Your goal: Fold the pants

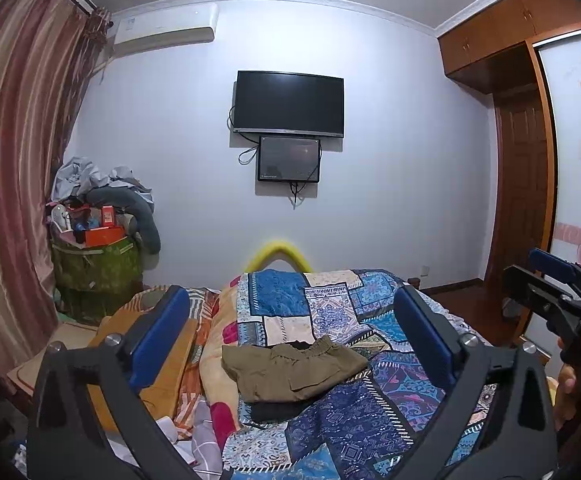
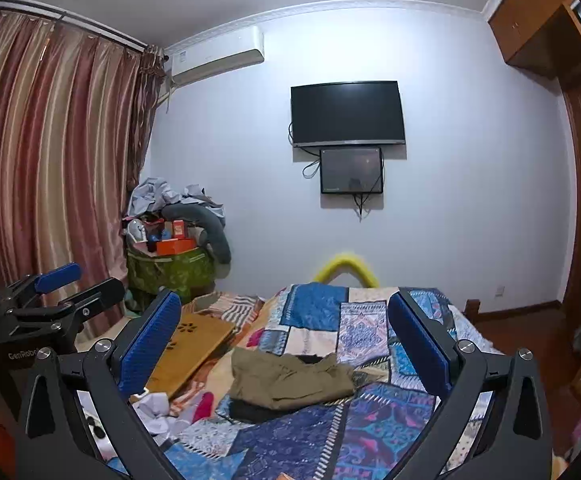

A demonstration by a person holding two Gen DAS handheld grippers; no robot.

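A dark garment (image 1: 268,410) lies mostly hidden under the folded olive pants (image 1: 294,370). The small wall screen's (image 1: 289,159) text is too small to read.

"GenRobo" — cut off — on the left gripper (image 2: 70,280) body.

You are holding the left hand-held gripper (image 1: 290,340) and the right hand-held gripper (image 2: 286,340) side by side above the bed (image 1: 370,420), jaws standing wide with nothing between them. The folded pants (image 1: 294,368) are lying ahead as the only low obstacle on the patchwork quilt (image 2: 362,320). A wooden board (image 2: 198,340) and crumpled cloth (image 2: 150,404) are crowding the left edge; the quilt to the right is lying bare.
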